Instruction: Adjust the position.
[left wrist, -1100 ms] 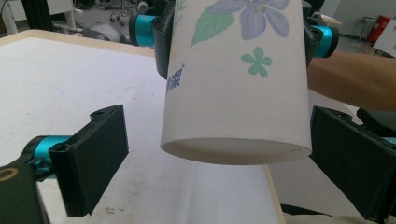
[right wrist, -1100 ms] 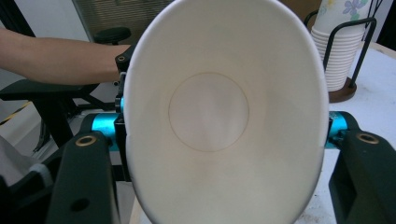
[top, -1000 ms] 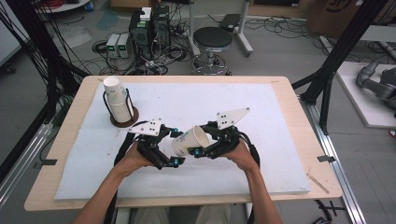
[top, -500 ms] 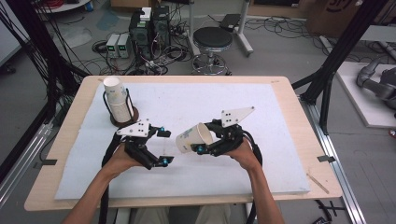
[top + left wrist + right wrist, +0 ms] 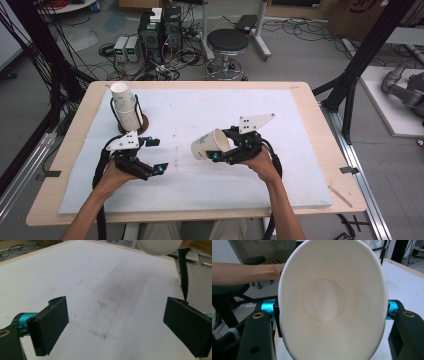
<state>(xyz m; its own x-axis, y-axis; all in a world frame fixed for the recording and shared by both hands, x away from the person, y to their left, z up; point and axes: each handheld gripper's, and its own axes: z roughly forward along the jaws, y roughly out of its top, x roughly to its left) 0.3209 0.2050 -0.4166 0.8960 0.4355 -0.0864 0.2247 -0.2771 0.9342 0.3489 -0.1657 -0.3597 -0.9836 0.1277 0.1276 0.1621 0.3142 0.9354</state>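
Note:
A white paper cup (image 5: 209,144) with a faint blue print lies sideways in the air, and my right gripper (image 5: 220,148) is shut on it near the rim. The right gripper view looks into the cup's (image 5: 332,300) open mouth, its sides squeezed between the jaws of my right gripper (image 5: 332,315). To the left of the cup, apart from it, my left gripper (image 5: 158,155) is low over the white mat (image 5: 280,170). Its jaws are wide open in the left gripper view, with only bare mat between them, and my left gripper (image 5: 117,325) faces the cup's round base (image 5: 160,245).
A leaning stack of paper cups (image 5: 126,105) stands in a wire holder on a brown base (image 5: 145,125) at the back left of the mat. The wooden table's edge (image 5: 310,92) frames the mat. A stool (image 5: 227,42) and electronics sit on the floor beyond.
My left gripper has drawn away leftward from the cup, which it was up against a second ago, and now stands open. The right gripper has kept the cup in place.

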